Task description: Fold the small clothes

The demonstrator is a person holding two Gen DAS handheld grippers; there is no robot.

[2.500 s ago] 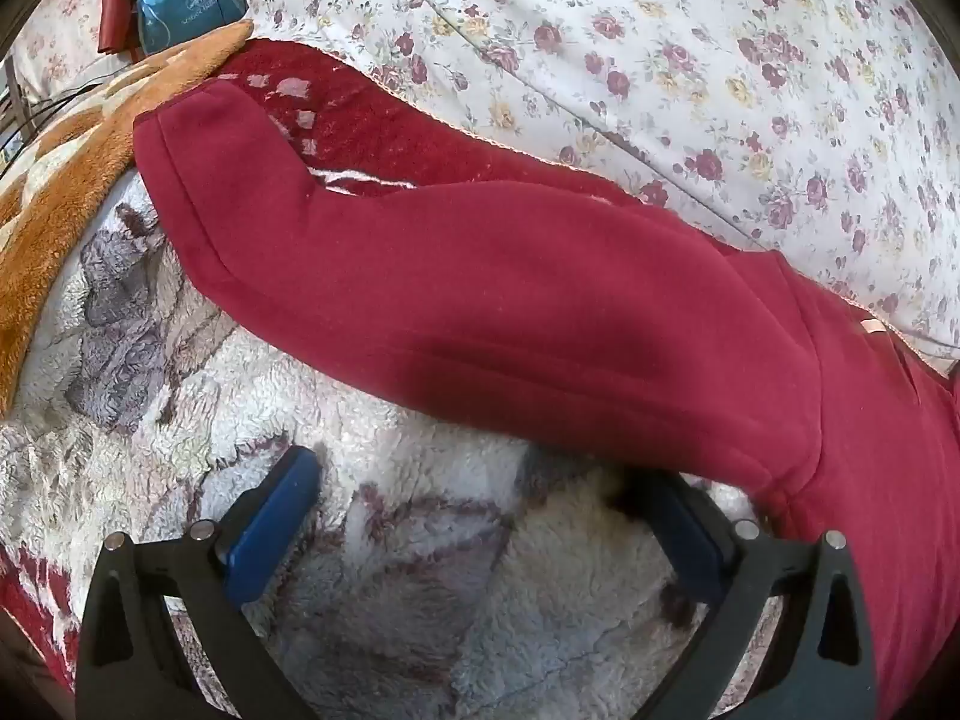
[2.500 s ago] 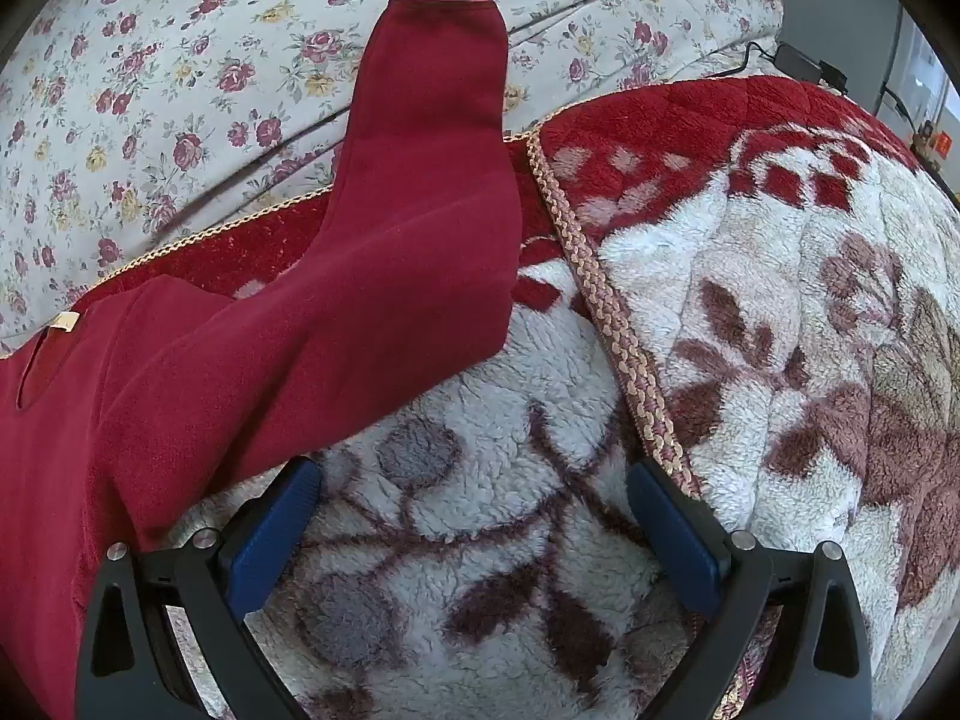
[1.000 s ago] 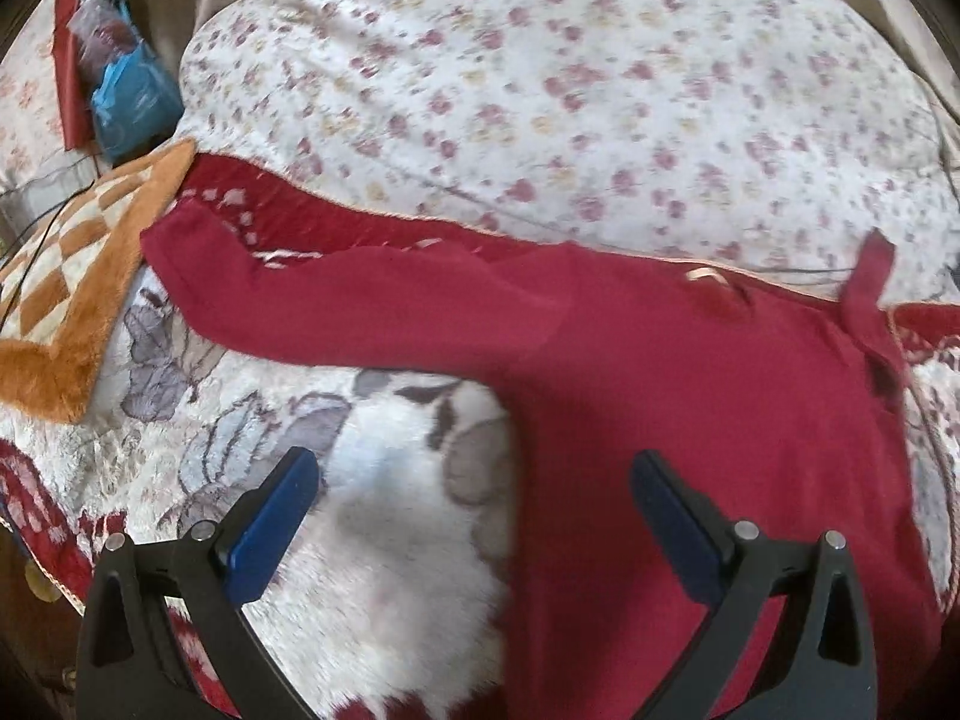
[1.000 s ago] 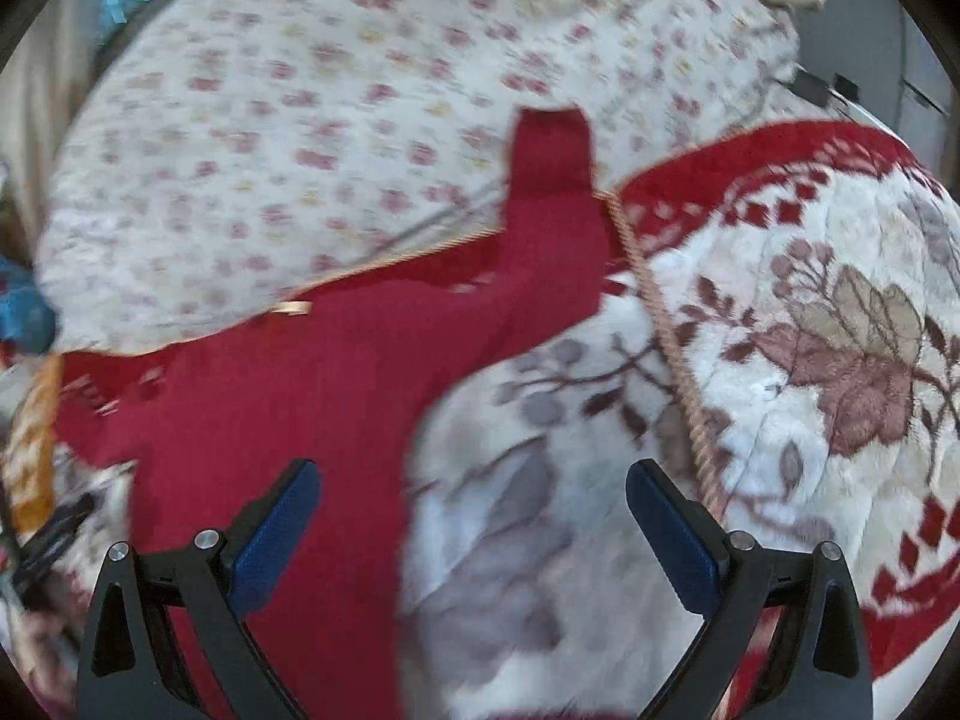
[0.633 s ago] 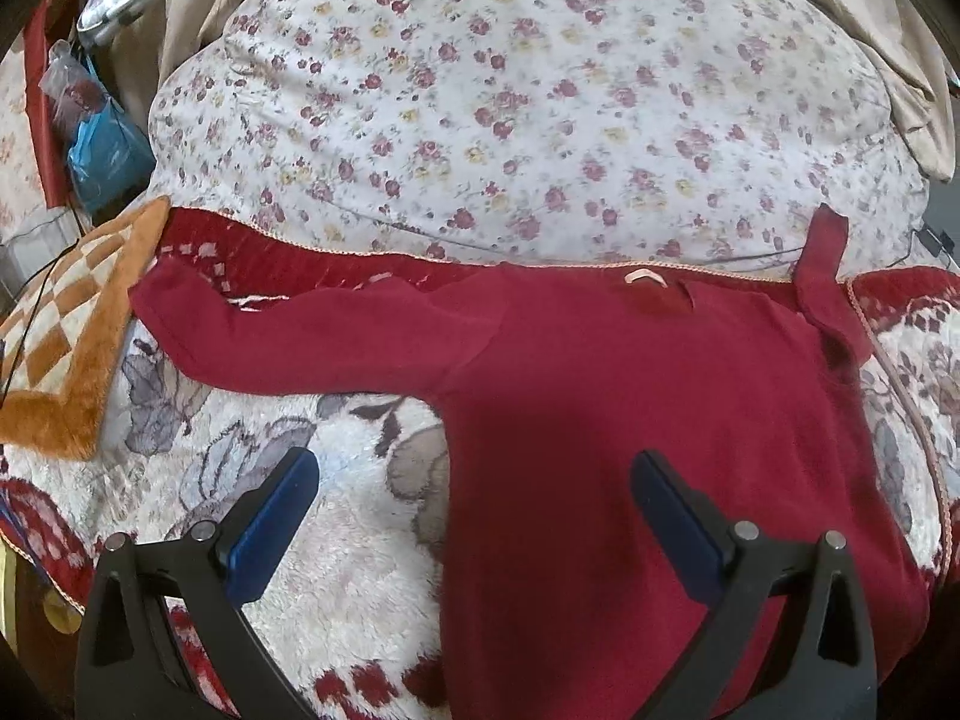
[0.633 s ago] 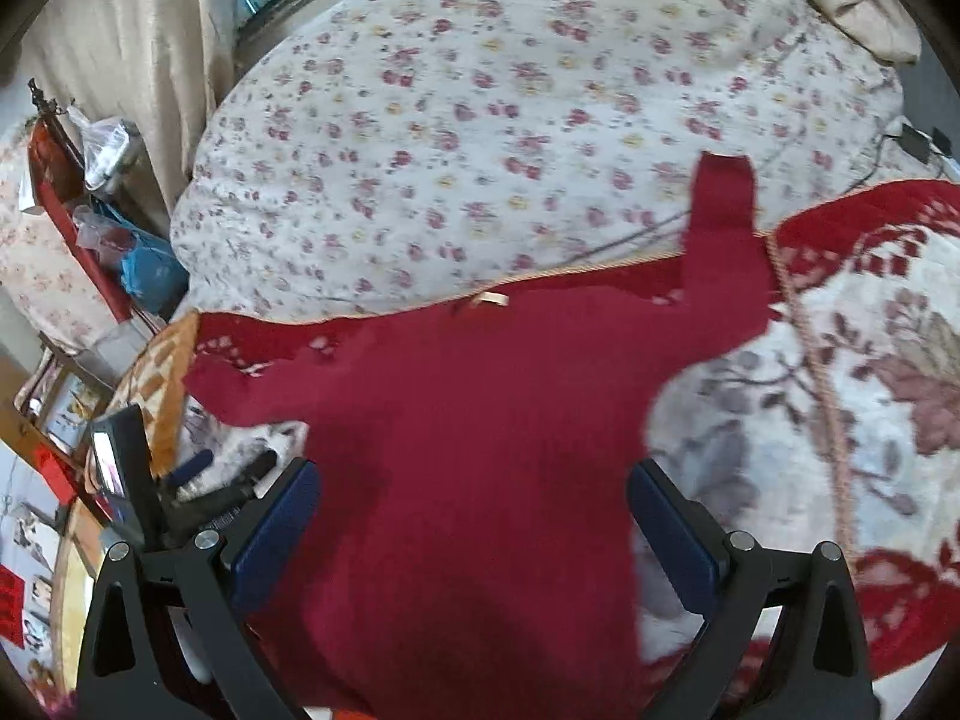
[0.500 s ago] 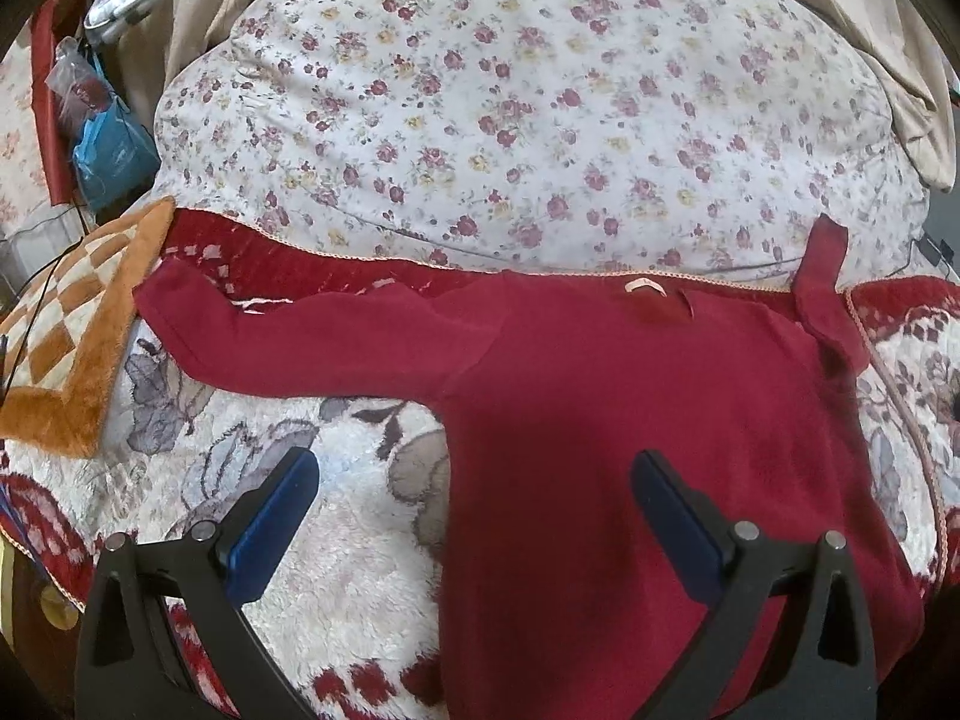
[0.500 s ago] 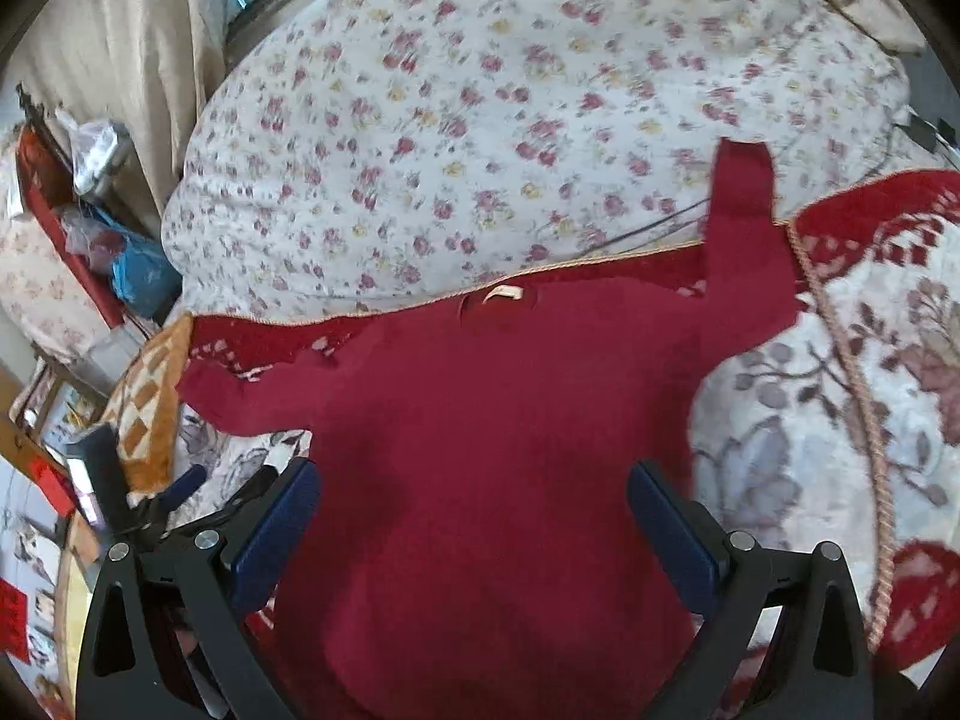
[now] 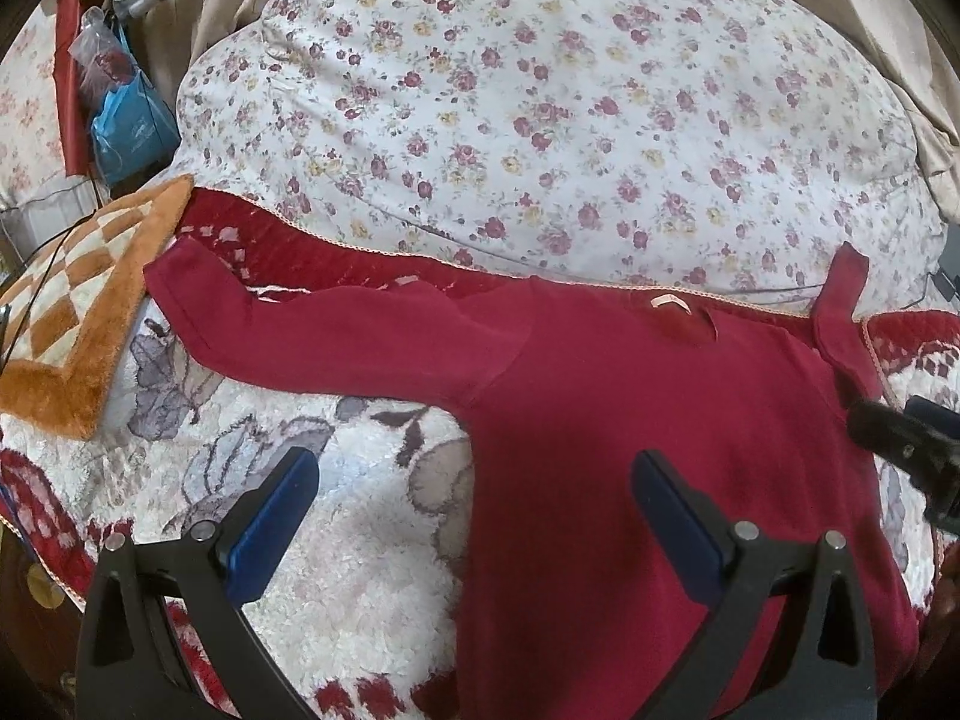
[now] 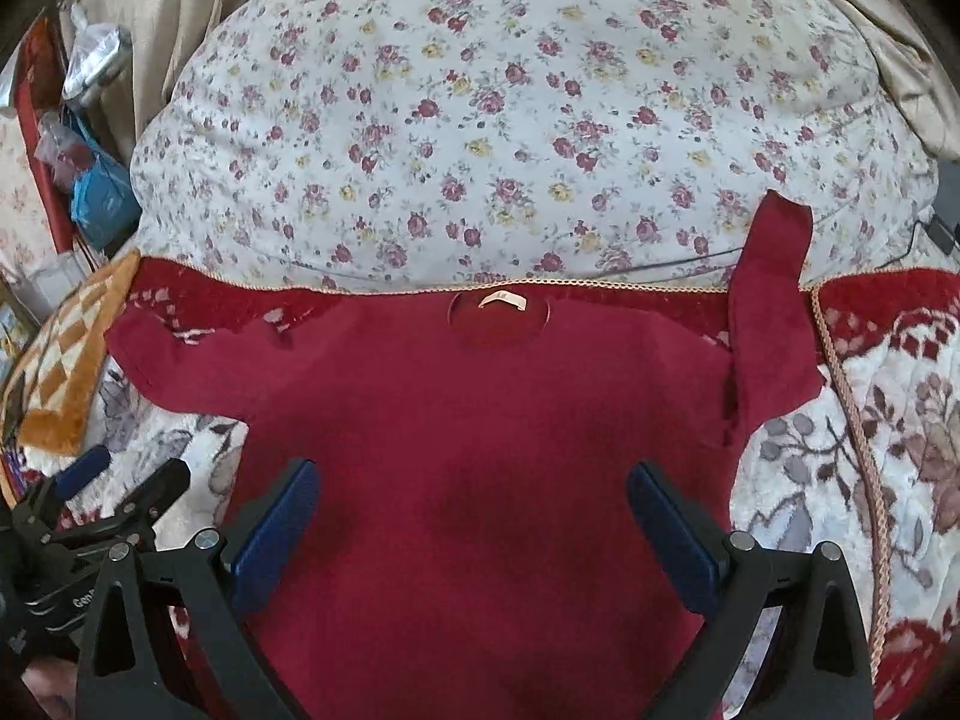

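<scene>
Biggest thing in view is the floral quilt (image 10: 528,120), a big white mound with little red and yellow roses filling the back of both views. In front of it lies the plush blanket (image 10: 870,450) — cream with grey-brown leaf patterns, a red border and a braided cord edge.

The red long-sleeve top (image 10: 480,450) is spread flat on that blanket, neckline and pale label toward the quilt. In the right wrist view one sleeve lies out sideways to the left over the red border, while the other sleeve (image 10: 774,300) is bent upward, its cuff resting on the edge of the quilt.

Off to the left there's an orange-and-cream checkered mat (image 9: 78,324) touching the blanket's corner, and behind it a blue plastic bag (image 9: 132,132) plus some clutter and beige curtains.

Left gripper (image 9: 474,516) hangs with its fingers wide apart, one blue pad over bare blanket and the other over the top's body, holding nothing. Right gripper (image 10: 474,516) is spread too — both pads over the middle of the top, empty. Each gripper pokes into the other's view at the edge.
</scene>
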